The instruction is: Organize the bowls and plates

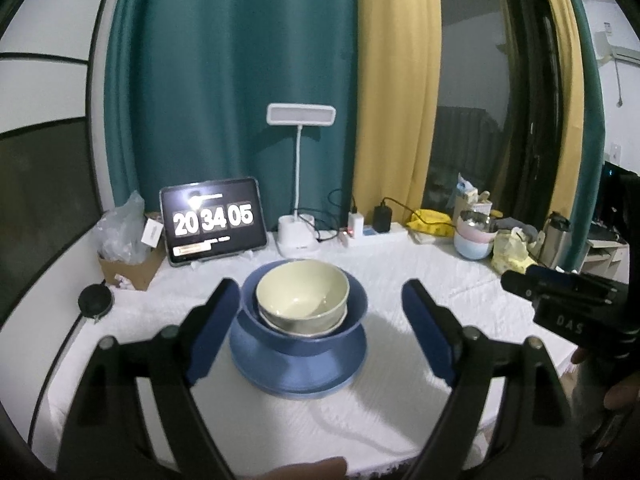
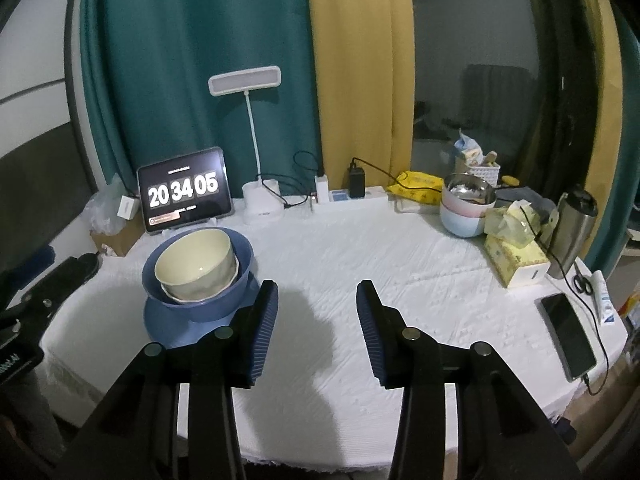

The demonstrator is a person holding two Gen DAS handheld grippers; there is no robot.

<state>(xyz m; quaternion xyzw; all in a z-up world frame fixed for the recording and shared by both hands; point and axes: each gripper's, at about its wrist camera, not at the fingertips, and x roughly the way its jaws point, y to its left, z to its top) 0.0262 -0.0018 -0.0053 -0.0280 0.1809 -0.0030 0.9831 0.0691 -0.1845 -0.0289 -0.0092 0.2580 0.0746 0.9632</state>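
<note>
A cream bowl (image 1: 303,296) sits nested, slightly tilted, on a second cream bowl inside a blue bowl (image 1: 356,308), which stands on a blue plate (image 1: 296,368) on the white tablecloth. My left gripper (image 1: 320,320) is open, its fingers either side of the stack and a little nearer than it, empty. In the right wrist view the same stack shows at the left: cream bowl (image 2: 196,268), blue bowl (image 2: 244,276), blue plate (image 2: 168,324). My right gripper (image 2: 316,320) is open and empty over bare cloth, to the right of the stack.
A tablet clock (image 1: 214,220), desk lamp (image 1: 298,184), power strip (image 1: 372,234) and cardboard box (image 1: 128,268) line the back. Stacked pastel bowls (image 2: 464,204), tissue box (image 2: 516,256), steel flask (image 2: 572,228) and phone (image 2: 568,336) sit at the right.
</note>
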